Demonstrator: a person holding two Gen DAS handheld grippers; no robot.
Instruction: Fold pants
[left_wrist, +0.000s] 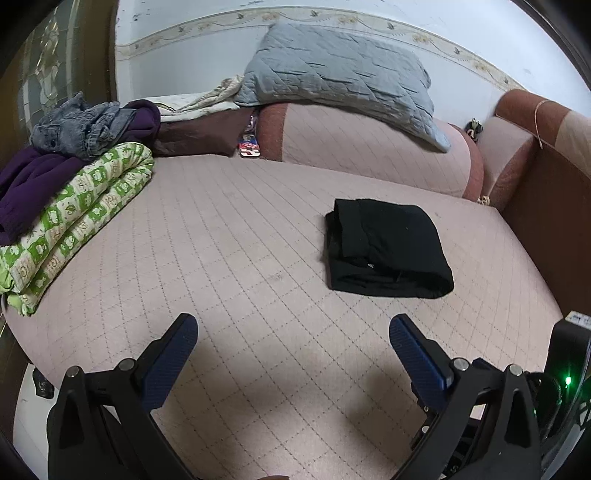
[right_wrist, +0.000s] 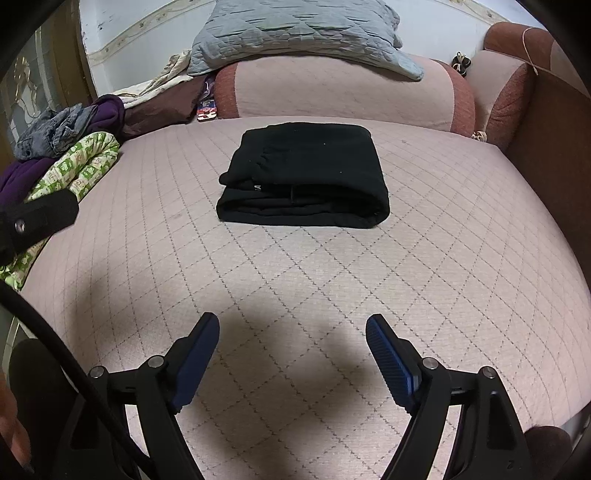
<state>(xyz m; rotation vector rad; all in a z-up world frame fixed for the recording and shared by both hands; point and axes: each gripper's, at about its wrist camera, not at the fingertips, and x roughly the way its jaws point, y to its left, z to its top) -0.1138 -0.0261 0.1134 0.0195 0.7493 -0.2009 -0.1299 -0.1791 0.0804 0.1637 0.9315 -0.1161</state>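
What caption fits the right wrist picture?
Folded black pants lie on the pink quilted bed; the open right gripper hovers nearby, empty.

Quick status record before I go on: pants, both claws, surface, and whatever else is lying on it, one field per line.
pants: black fabric pants folded into a compact rectangle, lying flat, nothing touching them
left claw: left claw open, empty, short of the pants
right claw: right claw open, empty, short of the pants
surface: pink quilted cover
left side: green-and-white patterned quilt with purple garment and grey denim piece piled on it
back: grey-blue quilted pillow on a pink bolster
fold: looks complete
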